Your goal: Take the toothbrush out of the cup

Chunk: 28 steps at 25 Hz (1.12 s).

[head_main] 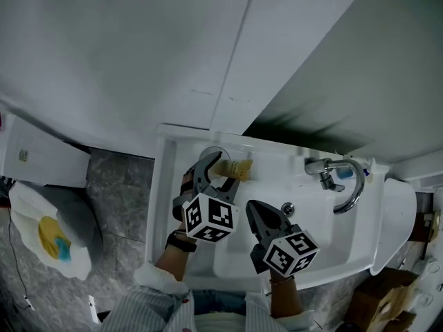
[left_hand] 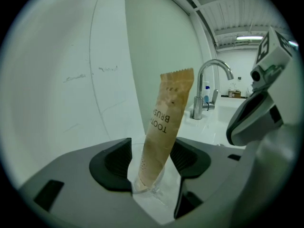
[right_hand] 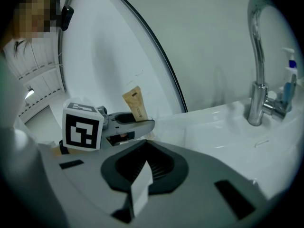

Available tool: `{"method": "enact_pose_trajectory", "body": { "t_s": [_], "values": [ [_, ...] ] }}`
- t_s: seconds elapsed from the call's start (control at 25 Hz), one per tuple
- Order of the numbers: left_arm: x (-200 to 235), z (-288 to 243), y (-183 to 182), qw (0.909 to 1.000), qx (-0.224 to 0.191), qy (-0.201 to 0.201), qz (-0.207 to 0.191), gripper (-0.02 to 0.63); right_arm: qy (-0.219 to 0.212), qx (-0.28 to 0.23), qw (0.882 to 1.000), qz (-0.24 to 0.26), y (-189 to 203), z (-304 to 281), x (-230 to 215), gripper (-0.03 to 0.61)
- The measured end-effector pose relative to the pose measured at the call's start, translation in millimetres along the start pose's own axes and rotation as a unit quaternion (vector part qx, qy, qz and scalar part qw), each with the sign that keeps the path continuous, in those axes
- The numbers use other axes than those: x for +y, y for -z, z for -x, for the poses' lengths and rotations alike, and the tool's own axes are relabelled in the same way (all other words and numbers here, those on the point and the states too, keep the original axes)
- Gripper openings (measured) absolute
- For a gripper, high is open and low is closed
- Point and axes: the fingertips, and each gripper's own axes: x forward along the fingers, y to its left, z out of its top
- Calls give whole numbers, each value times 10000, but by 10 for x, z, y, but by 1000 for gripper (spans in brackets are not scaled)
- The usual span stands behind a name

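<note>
Between the left gripper (left_hand: 153,163) jaws, closed on it, stands the clear cup (left_hand: 154,190) holding the paper-wrapped toothbrush (left_hand: 167,113), which looks light and crinkly and is best pinched near its top. Right gripper (right_hand: 141,177) jaws sit together, empty.

A chrome faucet (head_main: 320,167) is mounted on the white washbasin (head_main: 160,199); a cardboard box (head_main: 377,299) is seen beside the grey floor (head_main: 118,199).

Dim head view; fisheye gripper views w/ black vignette, blurry foreground
</note>
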Motion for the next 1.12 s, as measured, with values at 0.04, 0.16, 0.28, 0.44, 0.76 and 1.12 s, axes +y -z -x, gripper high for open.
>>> {"method": "enact_pose_trajectory", "body": {
  "t_s": [0.04, 0.16, 0.28, 0.44, 0.76, 1.12],
  "values": [
    [10, 1, -2, 10000, -3, -24, -3, 247, -7, 3, 10000, -3, 1, -6, -3, 11],
    [49, 14, -4, 10000, -7, -86, -10, 200, -15, 20, 10000, -11, 13, -20, -1, 11],
    [92, 27, 0, 9999, -8, -152, 5, 139, -21, 35, 10000, -5, 24, -26, 5, 11],
    [98, 30, 2, 9999, 7, -164, -9, 111, -6, 47, 10000, 7, 31, -17, -2, 11],
    [139, 40, 1, 9998, 1, -184, -12, 57, -4, 96, 9999, 48, 38, -30, 24, 11],
    [166, 65, -37, 9998, -115, -136, 87, 49, -16, 91, 9999, 126, -6, -48, 54, 11]
  ]
}}
